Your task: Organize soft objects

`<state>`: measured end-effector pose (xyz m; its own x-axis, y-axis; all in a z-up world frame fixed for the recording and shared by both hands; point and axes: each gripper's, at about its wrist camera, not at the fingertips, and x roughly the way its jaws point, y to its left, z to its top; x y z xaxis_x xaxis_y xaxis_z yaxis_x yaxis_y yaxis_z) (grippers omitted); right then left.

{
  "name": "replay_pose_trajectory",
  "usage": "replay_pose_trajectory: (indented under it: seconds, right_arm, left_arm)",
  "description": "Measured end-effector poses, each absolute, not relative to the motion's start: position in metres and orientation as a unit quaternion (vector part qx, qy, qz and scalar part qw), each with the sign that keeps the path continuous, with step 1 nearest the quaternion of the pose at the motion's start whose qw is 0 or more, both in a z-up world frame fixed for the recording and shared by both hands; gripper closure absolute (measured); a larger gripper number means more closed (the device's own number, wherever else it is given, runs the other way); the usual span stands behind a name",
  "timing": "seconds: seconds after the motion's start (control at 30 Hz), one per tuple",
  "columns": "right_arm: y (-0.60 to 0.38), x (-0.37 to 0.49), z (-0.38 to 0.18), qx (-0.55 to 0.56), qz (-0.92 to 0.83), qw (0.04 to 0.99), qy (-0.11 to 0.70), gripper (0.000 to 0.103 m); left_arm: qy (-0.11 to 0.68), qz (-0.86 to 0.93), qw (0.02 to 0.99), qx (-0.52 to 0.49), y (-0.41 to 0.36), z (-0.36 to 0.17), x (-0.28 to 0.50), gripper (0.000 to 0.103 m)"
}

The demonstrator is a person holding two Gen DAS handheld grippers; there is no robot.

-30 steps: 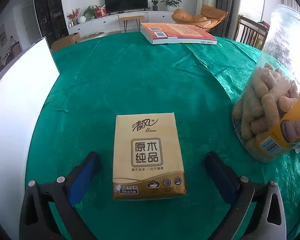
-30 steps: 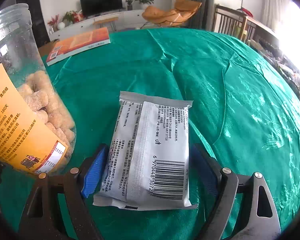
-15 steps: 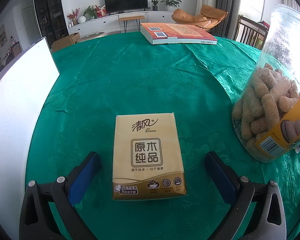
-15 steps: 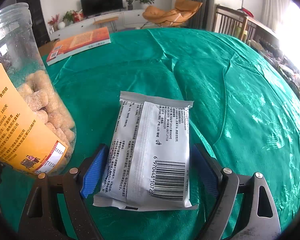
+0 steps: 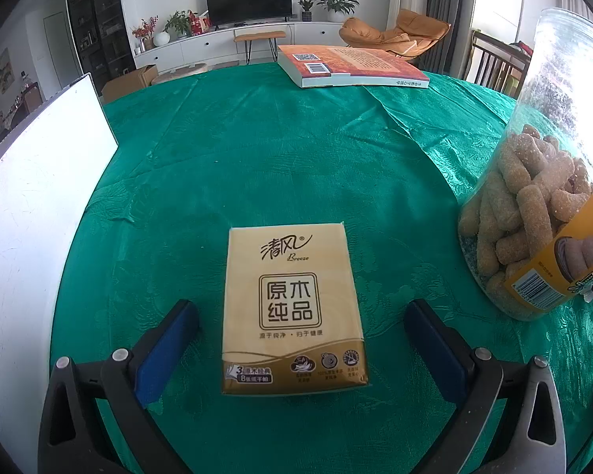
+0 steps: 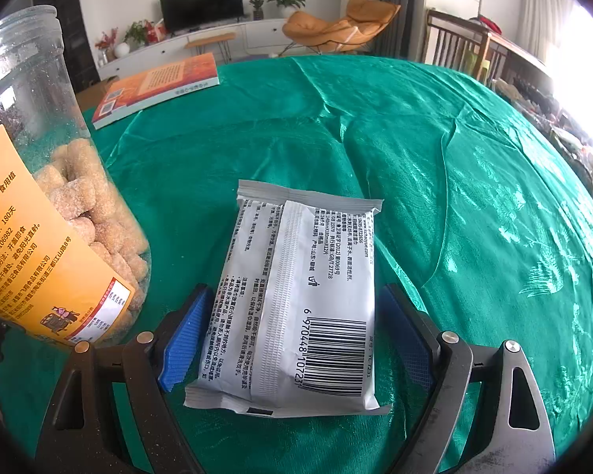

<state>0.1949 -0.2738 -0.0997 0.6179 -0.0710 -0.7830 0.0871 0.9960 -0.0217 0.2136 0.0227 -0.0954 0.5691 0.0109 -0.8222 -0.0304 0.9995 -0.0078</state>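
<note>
A tan tissue pack (image 5: 292, 308) with dark print lies flat on the green tablecloth (image 5: 280, 158). My left gripper (image 5: 300, 308) is open, its blue pads (image 5: 166, 347) standing well clear on either side of the pack's near half. In the right wrist view, a grey-white wipes packet (image 6: 296, 308) with a barcode lies flat on the cloth. My right gripper (image 6: 294, 292) is open and straddles it, with the pads (image 6: 186, 331) close beside its long edges; I cannot tell if they touch.
A tall clear jar of sugared snacks (image 5: 541, 205) with an orange label stands between the two grippers (image 6: 47, 217). An orange book (image 5: 352, 65) lies at the table's far side. A white board (image 5: 31, 205) runs along the left. Chairs stand beyond the table.
</note>
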Motion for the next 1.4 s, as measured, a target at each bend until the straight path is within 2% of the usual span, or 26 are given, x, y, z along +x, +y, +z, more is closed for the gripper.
replay_pose_trajectory:
  seconds: [1.4]
  right_arm:
    - [-0.275,0.195,-0.1,0.003,-0.041,0.899,0.436,0.015]
  left_arm:
    - [0.464,0.002,0.886,-0.007,0.022,-0.094,0.206,0.0]
